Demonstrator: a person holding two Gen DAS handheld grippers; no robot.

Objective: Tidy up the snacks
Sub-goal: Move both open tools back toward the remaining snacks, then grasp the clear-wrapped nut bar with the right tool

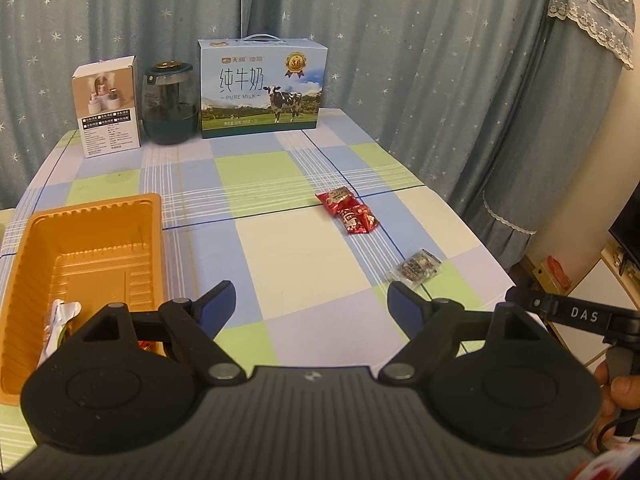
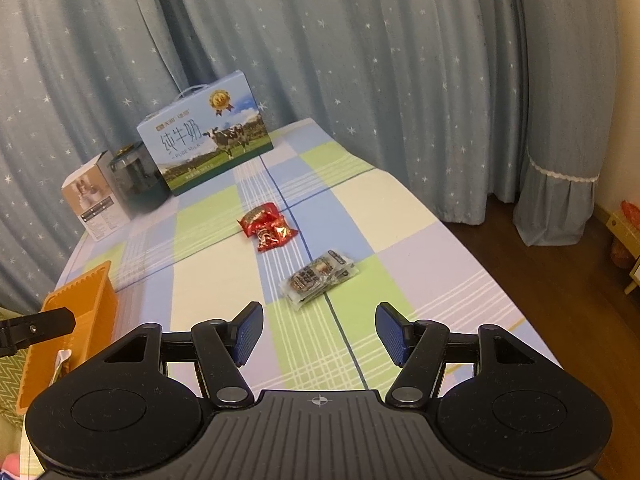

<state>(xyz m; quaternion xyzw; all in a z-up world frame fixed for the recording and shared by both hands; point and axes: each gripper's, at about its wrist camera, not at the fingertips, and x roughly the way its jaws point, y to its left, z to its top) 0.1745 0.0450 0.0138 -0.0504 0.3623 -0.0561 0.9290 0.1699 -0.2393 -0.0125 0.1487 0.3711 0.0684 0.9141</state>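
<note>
Orange tray half-hidden behind the left gripper; both grippers' fingers wide, empty; right gripper faces the clear packet at twelve o'clock.

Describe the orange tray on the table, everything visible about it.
The orange tray is a rectangular, thin moulded-plastic tub with ribbed walls, a stepped floor and a flat rim. It sits upright on the checked tablecloth at the table's near left corner, apart from the loose snacks. Its far part is bare; at the near end lies a silvery white wrapper, with a bit of red packaging beside it, partly hidden by the left gripper, whose open jaws hold nothing.
</note>
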